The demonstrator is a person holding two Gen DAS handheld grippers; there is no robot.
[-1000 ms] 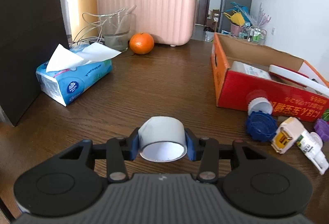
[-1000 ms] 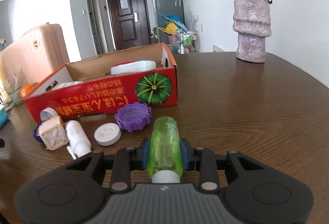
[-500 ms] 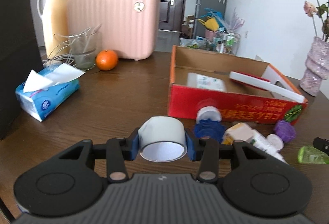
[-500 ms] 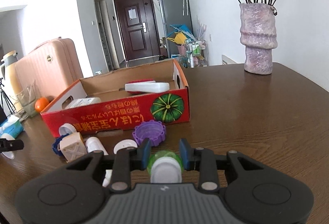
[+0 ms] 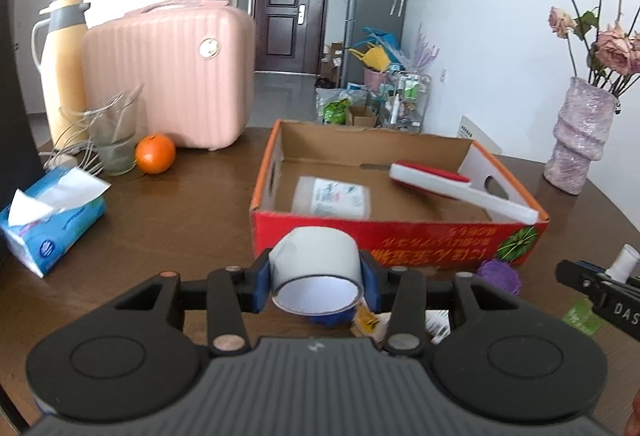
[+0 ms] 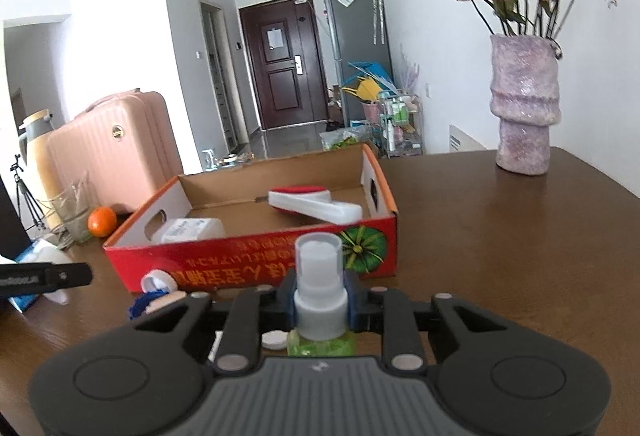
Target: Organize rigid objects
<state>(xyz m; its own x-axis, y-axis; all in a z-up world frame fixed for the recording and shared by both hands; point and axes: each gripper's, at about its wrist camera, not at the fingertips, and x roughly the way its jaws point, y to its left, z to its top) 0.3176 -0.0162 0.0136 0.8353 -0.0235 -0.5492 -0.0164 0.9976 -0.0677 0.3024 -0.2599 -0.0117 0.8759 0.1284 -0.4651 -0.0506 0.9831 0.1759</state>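
My left gripper (image 5: 316, 278) is shut on a white tape roll (image 5: 316, 264), held above the table just in front of the red cardboard box (image 5: 400, 236). My right gripper (image 6: 320, 300) has its jaws closing on the white neck of a green spray bottle (image 6: 320, 344), which stands upright with its cap up, near the box (image 6: 256, 256). Each gripper shows at the edge of the other's view. In the box lie a white container (image 5: 332, 196) and a red-and-white brush (image 5: 452, 186). A purple cap (image 5: 500, 272) and a blue cap (image 6: 146, 302) lie before the box.
On the brown table stand a pink case (image 5: 168, 72), a yellow thermos (image 5: 64, 68), a glass (image 5: 116, 140), an orange (image 5: 155, 153) and a blue tissue pack (image 5: 48, 220) at the left. A purple vase (image 6: 524, 108) of flowers stands at the far right.
The left gripper rose and swung right to face the box, still holding the tape. The right gripper rose; the bottle went from lying along the fingers to upright, gripped at its neck.
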